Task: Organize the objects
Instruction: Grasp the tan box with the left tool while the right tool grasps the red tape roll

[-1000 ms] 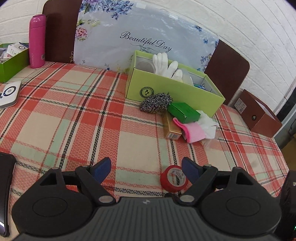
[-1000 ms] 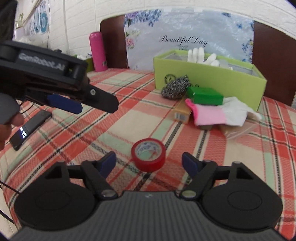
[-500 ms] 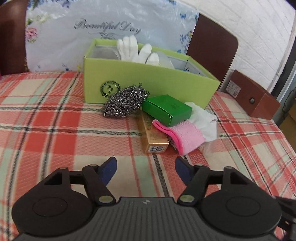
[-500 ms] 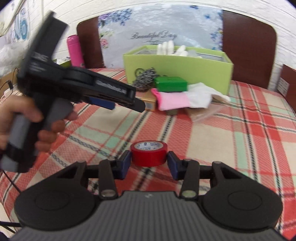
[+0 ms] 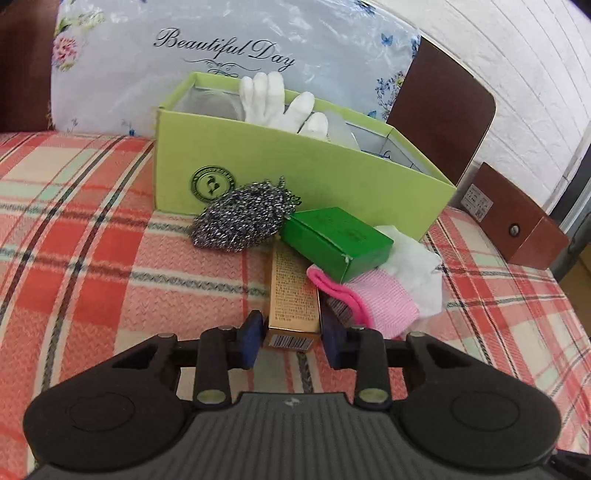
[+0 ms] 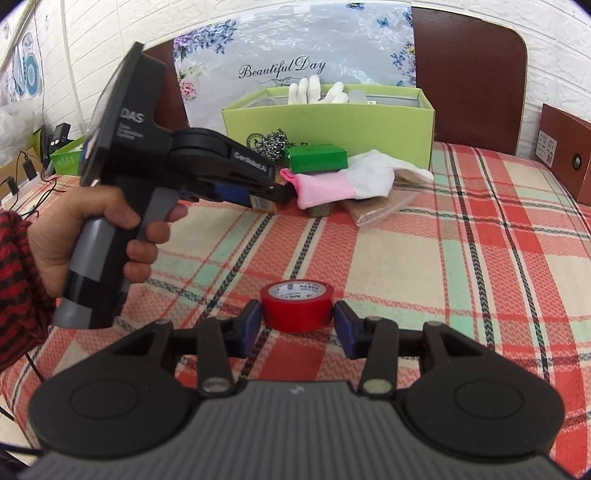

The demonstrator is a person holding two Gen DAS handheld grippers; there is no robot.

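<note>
Behind your table runs a white brick wall. Two dark brown chair backs stand against the far edge, and a floral plastic sheet printed "Beautiful Day" leans between them. The table wears a red, cream and green plaid cloth. Daylight falls evenly, with soft shadows across your cloth.

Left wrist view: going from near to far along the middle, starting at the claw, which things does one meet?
Left claw → gold box between its fingers → steel wool scourer → light green box → white gloves inside it → flowered "Beautiful Day" bag.
</note>
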